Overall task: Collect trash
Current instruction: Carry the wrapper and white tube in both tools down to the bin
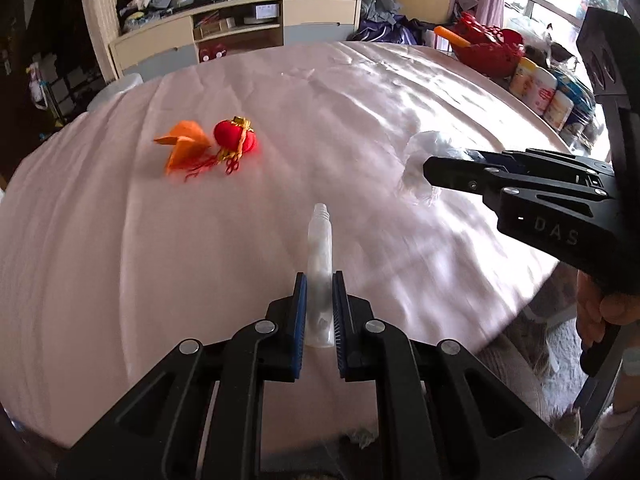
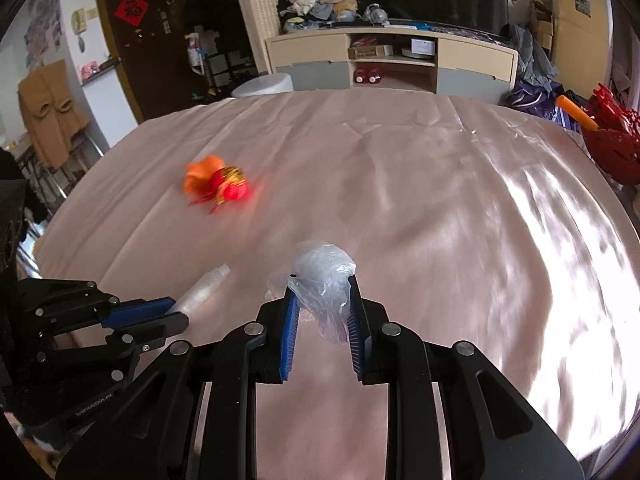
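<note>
Two trash items in play: one clear plastic bottle (image 1: 319, 276) with no cap, one crumpled clear plastic bag (image 2: 326, 280). Two more things lying on the pink tablecloth (image 1: 120, 240): one red lantern ornament (image 1: 235, 136) and one orange folded paper (image 1: 185, 146), touching each other, well apart from both grippers.

Bottle base is sitting between the pads, so the lower part is partly hidden; the neck is sticking out forward. In the right wrist view the ornament and paper are blurring together. Cannot tell whether bottle or bag is touching the cloth.

Left gripper (image 1: 319, 292) is clamping narrow on the bottle, pads pressing both sides. Right gripper (image 2: 323, 300) is pinching the bag at a moderate gap, plastic bunching between the blue pads and bulging past the tips.
</note>
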{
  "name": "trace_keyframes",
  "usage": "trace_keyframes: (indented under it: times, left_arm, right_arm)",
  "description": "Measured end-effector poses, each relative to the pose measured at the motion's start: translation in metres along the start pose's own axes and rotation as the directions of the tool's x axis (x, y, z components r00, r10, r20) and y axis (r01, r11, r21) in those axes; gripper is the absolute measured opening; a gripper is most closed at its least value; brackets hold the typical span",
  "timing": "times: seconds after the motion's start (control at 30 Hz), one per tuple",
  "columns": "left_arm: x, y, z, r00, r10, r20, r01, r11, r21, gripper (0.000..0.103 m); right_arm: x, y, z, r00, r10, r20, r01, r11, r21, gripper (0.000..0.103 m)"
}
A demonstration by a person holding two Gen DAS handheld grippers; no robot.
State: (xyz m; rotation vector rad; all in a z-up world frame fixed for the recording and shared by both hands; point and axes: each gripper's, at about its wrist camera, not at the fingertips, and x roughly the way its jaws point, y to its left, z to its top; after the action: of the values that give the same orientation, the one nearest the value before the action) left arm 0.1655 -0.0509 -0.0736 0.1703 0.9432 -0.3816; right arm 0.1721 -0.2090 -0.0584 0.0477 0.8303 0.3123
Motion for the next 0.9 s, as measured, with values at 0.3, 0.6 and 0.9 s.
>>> trace_keyframes:
  times: [0.3, 0.6, 0.9]
  left_arm:
    - [-0.083, -0.039, -0.056, 0.997, -0.010, 0.072, 0.009, 1.000, 0.012, 0.011]
    - [-0.066, -0.057, -0.119, 0.994, -0.108, 0.000, 0.107, 0.985, -0.136, 0.011]
    - [-0.025, -0.071, -0.164, 0.990, -0.103, -0.091, 0.083, 0.976, -0.202, 0.011]
  right_arm:
    - [-0.058, 0.019, -0.051, 0.999, 0.020, 0.035, -0.019, 1.000, -0.022, 0.023]
    - [-0.075, 0.018, -0.114, 1.000, 0.019, -0.015, -0.019, 1.000, 0.003, 0.023]
    - [-0.050, 0.012, -0.166, 0.993, 0.061, -0.102, -0.050, 0.993, 0.111, 0.023]
